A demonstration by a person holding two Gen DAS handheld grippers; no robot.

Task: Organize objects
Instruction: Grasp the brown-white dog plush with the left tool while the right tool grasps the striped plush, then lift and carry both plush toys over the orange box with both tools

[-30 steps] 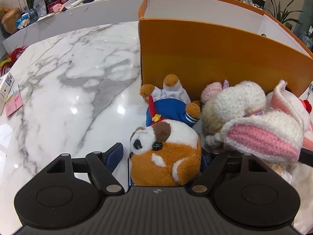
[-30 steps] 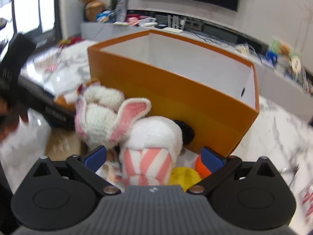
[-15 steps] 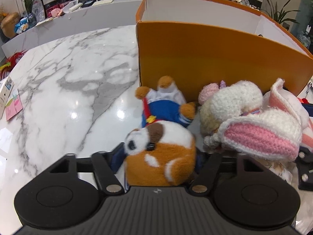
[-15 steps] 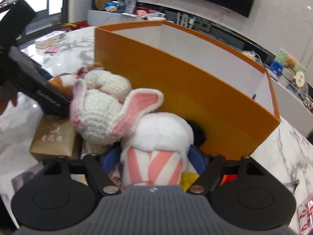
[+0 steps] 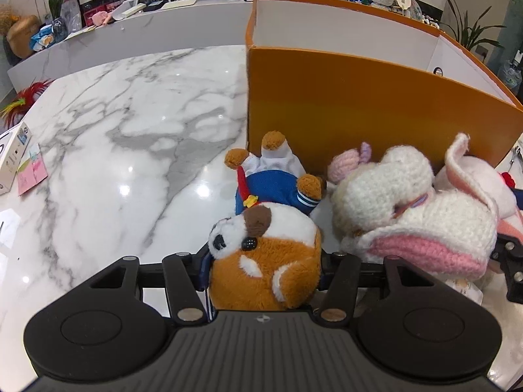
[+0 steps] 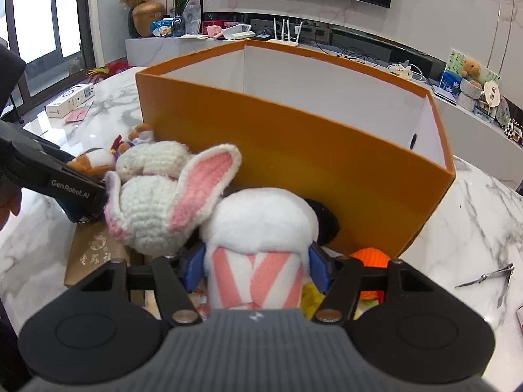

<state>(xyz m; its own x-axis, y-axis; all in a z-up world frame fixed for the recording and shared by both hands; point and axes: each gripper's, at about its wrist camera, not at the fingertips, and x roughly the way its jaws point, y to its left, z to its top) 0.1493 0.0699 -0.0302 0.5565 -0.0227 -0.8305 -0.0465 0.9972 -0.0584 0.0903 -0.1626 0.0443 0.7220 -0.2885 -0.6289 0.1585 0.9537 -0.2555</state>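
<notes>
Left wrist view: the left gripper (image 5: pixel 264 271) has its blue fingers (image 5: pixel 203 269) on either side of a brown-and-white plush dog (image 5: pixel 266 254), and the jaws are closing, the pads pressed into its furry sides. The dog wears a blue outfit with a red tie and lies on its back on the white marble worktop (image 5: pixel 108 150), paws toward the orange box (image 5: pixel 359 104). Just to its right lies a crocheted white rabbit (image 5: pixel 415 209) with pink-lined ears, touching the base of the box wall. The box stands open at the top, white inside. At the far left edge of the worktop are a small white carton (image 5: pixel 13 156) and a pink note (image 5: pixel 31 173).

Right wrist view: the right gripper (image 6: pixel 255 268) has its blue fingers (image 6: pixel 194 266) against both sides of a white plush toy with pink stripes (image 6: pixel 258 248), and the jaws are closing on it, pads touching the fabric. This toy lies in front of the near wall of the orange box (image 6: pixel 327 150), with the crocheted rabbit (image 6: pixel 163 202) touching it on the left. A brown paper packet (image 6: pixel 94 254) lies under the rabbit. An orange knitted item (image 6: pixel 369 256) lies to the right of the striped toy, by the box corner. The left gripper (image 6: pixel 65 186) enters from the left edge, at the brown-and-white dog (image 6: pixel 93 160). Nail clippers (image 6: pixel 487 279) lie apart on the worktop (image 6: pixel 474 235) at the right.
</notes>
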